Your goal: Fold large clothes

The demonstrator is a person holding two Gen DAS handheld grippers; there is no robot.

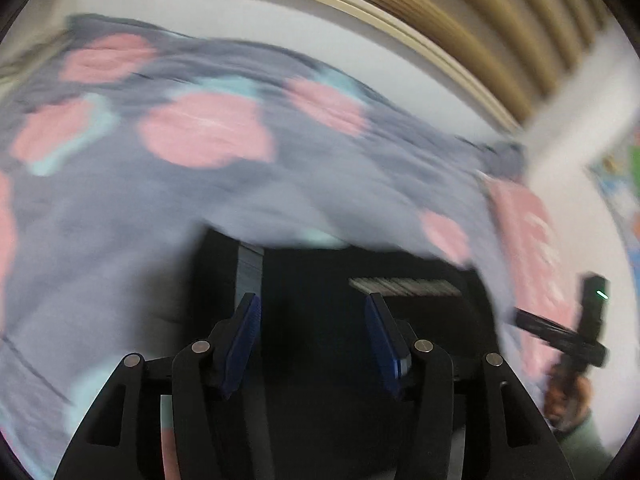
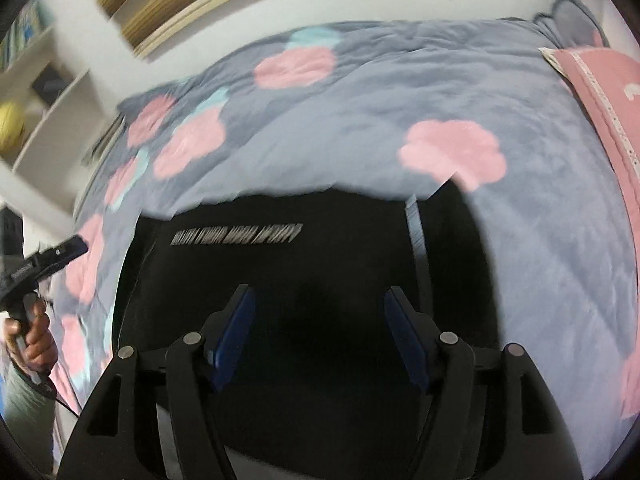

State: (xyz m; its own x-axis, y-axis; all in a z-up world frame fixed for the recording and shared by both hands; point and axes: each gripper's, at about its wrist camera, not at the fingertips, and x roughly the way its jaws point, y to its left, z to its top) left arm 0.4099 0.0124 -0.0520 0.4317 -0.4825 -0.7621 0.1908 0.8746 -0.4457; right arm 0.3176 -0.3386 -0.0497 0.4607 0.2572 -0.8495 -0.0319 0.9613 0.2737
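A black garment (image 2: 320, 248) lay on the bed's grey floral duvet (image 2: 520, 220), a pink pillow (image 2: 600, 92) beside it. A shelf (image 2: 44, 92) held a yellow ball (image 2: 10, 126). Both the left hand-held gripper (image 1: 314, 344) and the right hand-held gripper (image 2: 320, 336) hovered spread wide, gripping nothing.

A garment (image 2: 320, 280) lies on the bed's quilt (image 2: 400, 112), a pillow (image 2: 600, 92) at the right, shelves (image 2: 44, 128) left.

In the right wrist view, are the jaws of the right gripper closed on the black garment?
No, the right gripper has its jaws wide apart with nothing between them, above the black garment on the bed cover.
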